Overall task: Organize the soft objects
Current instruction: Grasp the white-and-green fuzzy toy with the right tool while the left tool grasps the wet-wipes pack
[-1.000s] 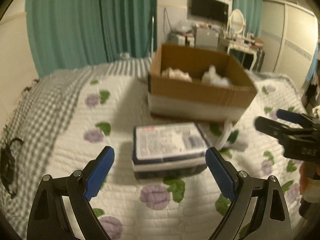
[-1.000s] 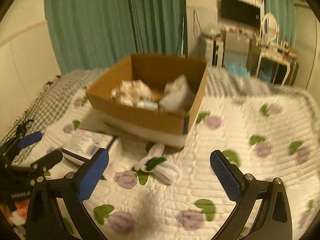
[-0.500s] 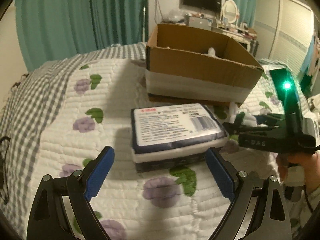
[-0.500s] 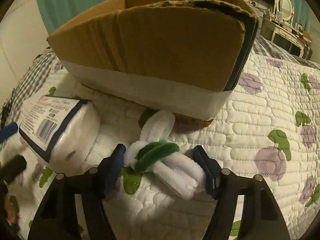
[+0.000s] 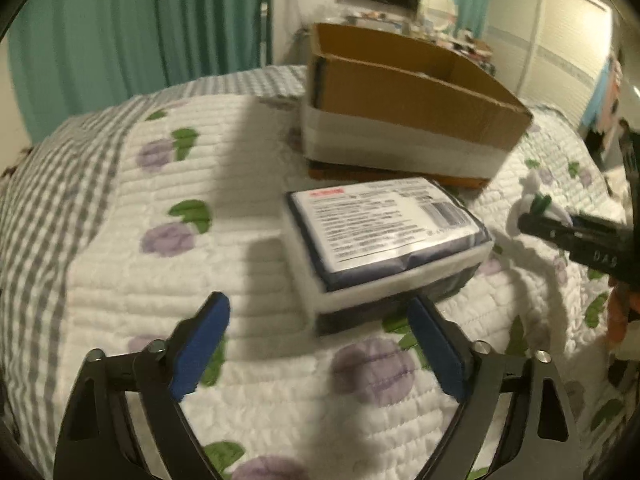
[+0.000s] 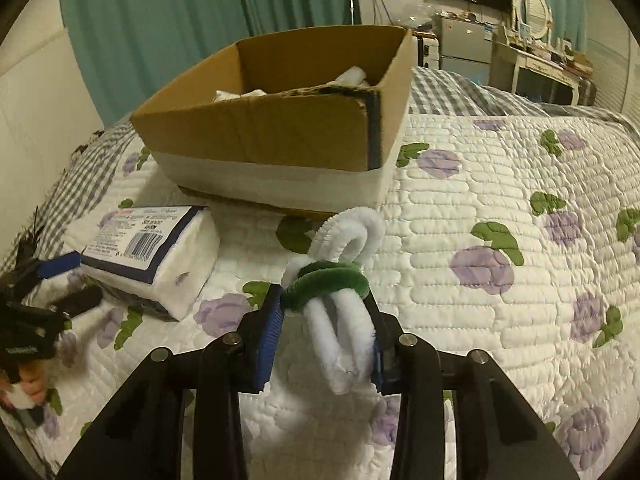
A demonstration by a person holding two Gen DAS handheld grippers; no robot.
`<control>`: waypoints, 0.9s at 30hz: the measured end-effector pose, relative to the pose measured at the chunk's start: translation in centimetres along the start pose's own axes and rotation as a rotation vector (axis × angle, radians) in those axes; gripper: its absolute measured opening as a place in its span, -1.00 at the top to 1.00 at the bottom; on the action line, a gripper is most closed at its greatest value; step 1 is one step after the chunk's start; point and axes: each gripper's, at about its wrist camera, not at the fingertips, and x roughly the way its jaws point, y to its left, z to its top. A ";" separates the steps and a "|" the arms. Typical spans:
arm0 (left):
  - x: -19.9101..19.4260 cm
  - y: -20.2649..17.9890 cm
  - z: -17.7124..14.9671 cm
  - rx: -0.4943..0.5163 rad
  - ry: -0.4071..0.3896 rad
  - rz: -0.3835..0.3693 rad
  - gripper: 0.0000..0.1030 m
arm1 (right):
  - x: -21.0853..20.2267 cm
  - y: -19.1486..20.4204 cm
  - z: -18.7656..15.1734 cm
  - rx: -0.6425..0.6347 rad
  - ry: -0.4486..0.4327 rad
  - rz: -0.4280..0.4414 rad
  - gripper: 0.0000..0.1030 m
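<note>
My right gripper (image 6: 326,308) is shut on a white and green fuzzy pipe-cleaner bundle (image 6: 340,276) and holds it above the quilt, in front of the cardboard box (image 6: 280,136). The bundle also shows at the far right of the left wrist view (image 5: 536,208), at the right gripper's tip. My left gripper (image 5: 320,340) is open and empty, just short of a wrapped tissue pack (image 5: 384,232) lying on the quilt before the box (image 5: 400,112). White soft items (image 6: 352,78) lie inside the box.
The floral quilted bedspread (image 6: 500,208) covers the bed, with a grey checked blanket (image 5: 60,184) on the left. Teal curtains (image 5: 120,32) hang behind. A dressing table with a mirror (image 6: 532,52) stands at the back right.
My right gripper has closed on the pipe-cleaner bundle and lifted it off the quilt. My left gripper has moved closer to the tissue pack, still open.
</note>
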 end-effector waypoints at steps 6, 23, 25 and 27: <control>1.9 -1.9 1.3 0.079 -0.011 -0.055 -0.42 | 0.6 0.9 -0.1 -0.025 0.019 -0.007 0.29; -0.2 -3.9 0.8 0.120 -0.065 -0.041 0.50 | -0.3 1.4 -0.3 -0.042 0.008 0.013 0.29; -1.7 -4.1 0.5 0.113 -0.084 -0.047 0.54 | -1.3 1.6 -0.5 -0.035 -0.010 0.017 0.29; -2.8 -4.4 0.5 0.108 -0.100 -0.047 0.57 | -2.3 1.8 -0.8 -0.028 -0.024 0.020 0.29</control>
